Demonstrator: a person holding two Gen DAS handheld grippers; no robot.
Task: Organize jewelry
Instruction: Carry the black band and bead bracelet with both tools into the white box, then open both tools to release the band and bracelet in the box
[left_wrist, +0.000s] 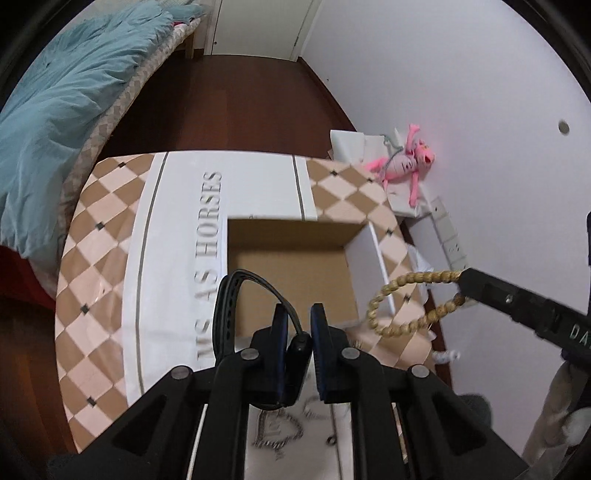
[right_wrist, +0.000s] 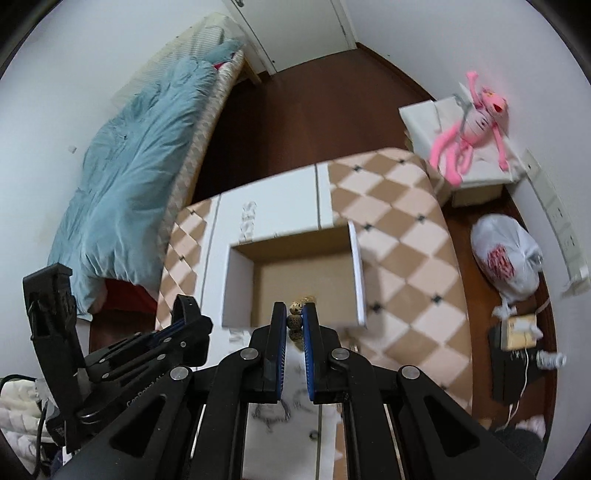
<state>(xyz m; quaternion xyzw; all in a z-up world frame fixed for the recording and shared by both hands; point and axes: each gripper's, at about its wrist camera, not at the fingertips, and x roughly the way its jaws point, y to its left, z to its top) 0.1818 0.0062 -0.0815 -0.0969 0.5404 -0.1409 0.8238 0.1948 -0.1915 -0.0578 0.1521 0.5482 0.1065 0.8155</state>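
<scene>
Left claw (left_wrist: 299, 325) pinched shut on a black looped strap band (left_wrist: 236, 291) above the open white cardboard box (left_wrist: 288, 254) on the checked table (left_wrist: 99, 236). Right claw (right_wrist: 294, 317) clamped on a tan beaded bracelet (right_wrist: 297, 308): only a few beads seen from the right wrist, the whole loop (left_wrist: 391, 306) from the left.

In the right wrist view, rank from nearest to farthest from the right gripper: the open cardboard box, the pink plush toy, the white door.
1. Open cardboard box: just beyond the right gripper, on the checkered surface.
2. Pink plush toy: upper right, on a white box.
3. White door: at the top, across the floor.
</scene>
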